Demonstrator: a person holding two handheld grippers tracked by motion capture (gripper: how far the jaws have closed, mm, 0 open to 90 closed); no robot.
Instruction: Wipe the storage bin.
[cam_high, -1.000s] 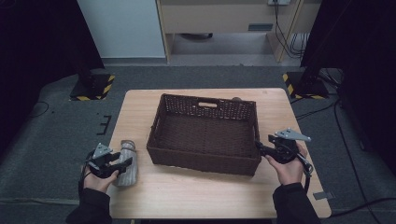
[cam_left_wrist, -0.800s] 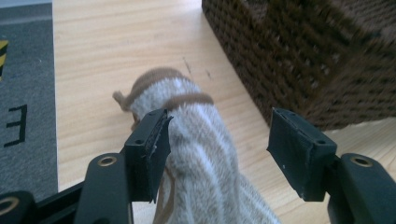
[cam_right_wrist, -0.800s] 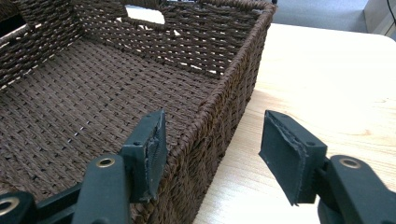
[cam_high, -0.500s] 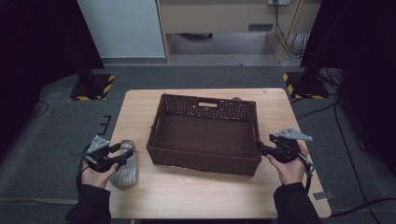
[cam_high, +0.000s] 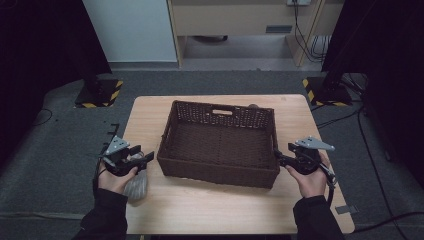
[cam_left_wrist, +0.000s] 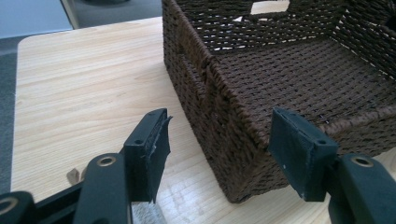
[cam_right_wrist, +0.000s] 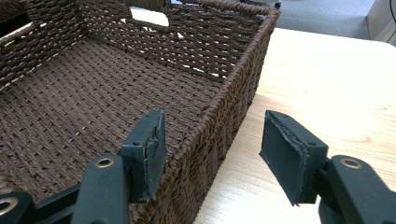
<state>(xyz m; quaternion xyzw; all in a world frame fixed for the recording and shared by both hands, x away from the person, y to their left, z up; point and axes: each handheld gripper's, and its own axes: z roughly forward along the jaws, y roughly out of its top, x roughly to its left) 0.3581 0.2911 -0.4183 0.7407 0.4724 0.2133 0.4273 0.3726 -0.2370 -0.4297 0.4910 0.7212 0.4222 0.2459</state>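
A dark brown wicker basket (cam_high: 220, 172) stands empty in the middle of the wooden table (cam_high: 200, 210). My left gripper (cam_high: 141, 155) hovers open just off the basket's near left corner, held above a grey rolled cloth (cam_high: 136, 186) lying at the table's left edge. In the left gripper view the gripper (cam_left_wrist: 219, 128) faces that corner of the basket (cam_left_wrist: 205, 107) with nothing between its pads, and a bit of the cloth (cam_left_wrist: 145, 215) peeks below. My right gripper (cam_high: 278, 158) is open at the near right corner. In its own view the gripper (cam_right_wrist: 215, 126) straddles the basket's wall (cam_right_wrist: 224, 88), pads clear of it.
A small grey object (cam_high: 253, 106) shows just behind the basket's far rim. Bare wood lies in front of the basket and to its right (cam_right_wrist: 327, 84). Grey carpet surrounds the table, with stand bases marked in yellow and black (cam_high: 100, 95) at the back corners.
My left gripper has lifted off the grey cloth and drifted toward the basket's left corner. The right gripper has kept still.
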